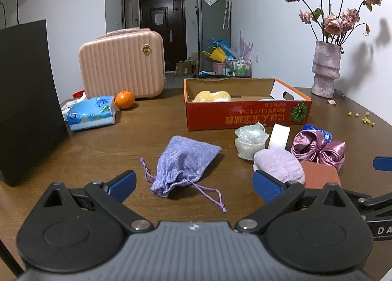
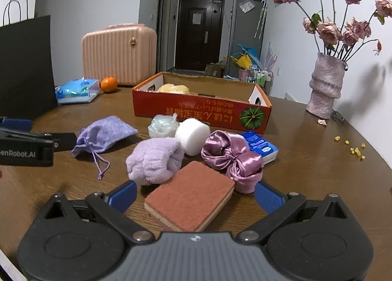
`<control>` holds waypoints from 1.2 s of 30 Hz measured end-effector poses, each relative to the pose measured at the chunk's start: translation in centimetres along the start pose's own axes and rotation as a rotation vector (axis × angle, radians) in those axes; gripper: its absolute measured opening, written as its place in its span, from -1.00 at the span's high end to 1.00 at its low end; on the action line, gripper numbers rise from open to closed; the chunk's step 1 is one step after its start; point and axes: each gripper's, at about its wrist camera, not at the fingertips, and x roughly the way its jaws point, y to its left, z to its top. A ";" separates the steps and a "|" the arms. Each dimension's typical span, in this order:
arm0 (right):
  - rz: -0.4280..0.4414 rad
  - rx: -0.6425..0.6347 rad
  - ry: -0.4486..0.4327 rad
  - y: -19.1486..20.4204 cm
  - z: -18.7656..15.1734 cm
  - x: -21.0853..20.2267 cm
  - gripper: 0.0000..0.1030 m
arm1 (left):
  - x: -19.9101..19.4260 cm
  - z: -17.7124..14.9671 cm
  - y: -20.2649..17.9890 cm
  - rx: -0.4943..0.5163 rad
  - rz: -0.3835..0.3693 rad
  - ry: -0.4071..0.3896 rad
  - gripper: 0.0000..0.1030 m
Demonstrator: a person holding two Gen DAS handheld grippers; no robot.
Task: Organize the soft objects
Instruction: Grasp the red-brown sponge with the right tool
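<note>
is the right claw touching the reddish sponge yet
Apart. The right wrist view shows the sponge lying between the open right claw with table visible beside each finger.

Free room and obstacles on the brown wooden table

Bare tabletop is seen around the lilac knitted drawstring pouch, which lies apart from everything else; a wide strip is left open between it and the black paper bag standing upright at the left. The middle right is crowded: the fluffy lavender towel roll, the pink-topped sponge pad and the shiny mauve satin scrunchie bundle are packed close together (some touching). Behind them the way is closed by the low red cardboard box, open at the top.
</note>
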 end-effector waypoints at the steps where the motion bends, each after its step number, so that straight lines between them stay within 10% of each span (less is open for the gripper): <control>1: -0.001 -0.002 0.009 0.1 0.0 0.4 -0.99 | 0.2 -0.1 0.0 -0.001 -0.003 0.004 -1.00; 36: -0.067 -0.002 0.136 1.1 -1.1 7.6 -0.78 | 2.1 -2.4 0.6 -0.029 -0.006 0.085 -1.00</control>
